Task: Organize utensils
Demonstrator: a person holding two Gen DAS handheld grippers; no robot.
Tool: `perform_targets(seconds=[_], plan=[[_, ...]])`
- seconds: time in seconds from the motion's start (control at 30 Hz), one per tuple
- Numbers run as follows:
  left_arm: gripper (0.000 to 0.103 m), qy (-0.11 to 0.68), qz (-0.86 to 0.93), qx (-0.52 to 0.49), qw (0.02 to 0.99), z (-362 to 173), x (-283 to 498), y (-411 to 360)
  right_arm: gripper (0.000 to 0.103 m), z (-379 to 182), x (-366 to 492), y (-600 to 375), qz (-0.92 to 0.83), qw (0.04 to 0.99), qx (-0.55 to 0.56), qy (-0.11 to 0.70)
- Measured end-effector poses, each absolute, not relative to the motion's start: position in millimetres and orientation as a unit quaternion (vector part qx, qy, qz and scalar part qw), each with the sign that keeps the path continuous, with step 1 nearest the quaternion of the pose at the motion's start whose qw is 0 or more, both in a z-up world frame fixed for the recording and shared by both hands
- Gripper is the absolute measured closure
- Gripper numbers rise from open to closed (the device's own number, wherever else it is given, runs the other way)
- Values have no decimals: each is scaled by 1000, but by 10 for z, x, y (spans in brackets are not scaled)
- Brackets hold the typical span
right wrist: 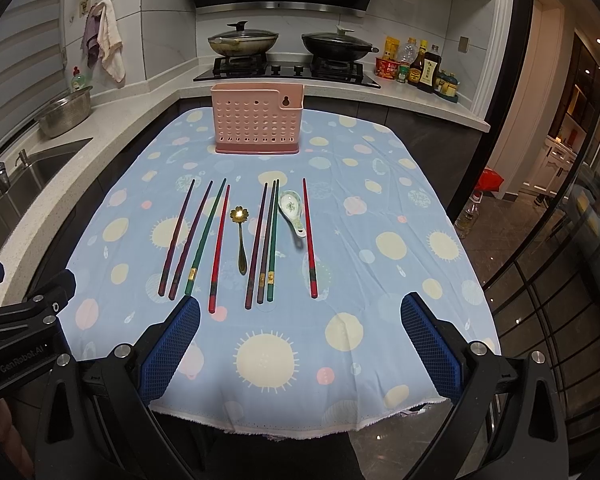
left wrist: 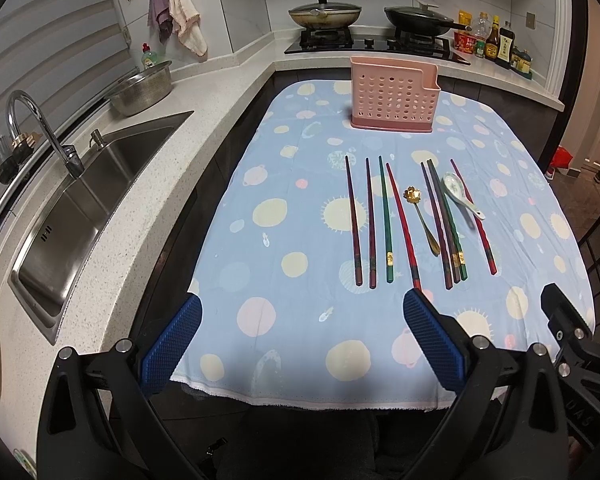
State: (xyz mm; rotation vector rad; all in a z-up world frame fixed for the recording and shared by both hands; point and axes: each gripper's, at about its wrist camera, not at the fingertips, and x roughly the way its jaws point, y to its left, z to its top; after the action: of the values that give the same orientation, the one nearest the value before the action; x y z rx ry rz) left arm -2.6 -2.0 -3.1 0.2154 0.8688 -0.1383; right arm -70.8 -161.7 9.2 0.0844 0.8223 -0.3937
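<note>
Several chopsticks in red, green and dark purple lie in a row on the blue patterned tablecloth; they also show in the left wrist view. A gold spoon and a white ceramic spoon lie among them. A pink perforated utensil holder stands upright at the table's far side. My left gripper and my right gripper are both open and empty, above the table's near edge, short of the chopsticks.
A steel sink with a tap and a metal colander are on the counter to the left. A stove with two lidded pans and sauce bottles stand behind the table. The right gripper's body shows in the left wrist view.
</note>
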Motion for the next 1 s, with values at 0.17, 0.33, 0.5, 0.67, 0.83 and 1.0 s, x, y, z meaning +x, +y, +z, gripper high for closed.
perform_targets(seconds=[0.17, 0.33, 0.5, 0.67, 0.83, 1.0], plan=[[7, 422, -70, 102, 898, -44, -36, -63, 7, 99, -710, -1613, -188, 897, 43, 398], [7, 431, -78, 95, 894, -83, 30, -59, 7, 100, -691, -1632, -189, 895, 46, 402], [7, 445, -90, 85, 887, -187, 179, -32, 7, 4, -628, -1716, -192, 891, 53, 409], [7, 465, -102, 54, 878, -454, 428, 36, 7, -174, -533, -1849, -199, 885, 63, 416], [7, 466, -101, 67, 876, -737, 616, -21, 7, -371, -406, -1973, -211, 874, 70, 432], [7, 477, -106, 64, 870, -990, 809, -96, 7, -521, -294, -2078, -212, 869, 77, 440]])
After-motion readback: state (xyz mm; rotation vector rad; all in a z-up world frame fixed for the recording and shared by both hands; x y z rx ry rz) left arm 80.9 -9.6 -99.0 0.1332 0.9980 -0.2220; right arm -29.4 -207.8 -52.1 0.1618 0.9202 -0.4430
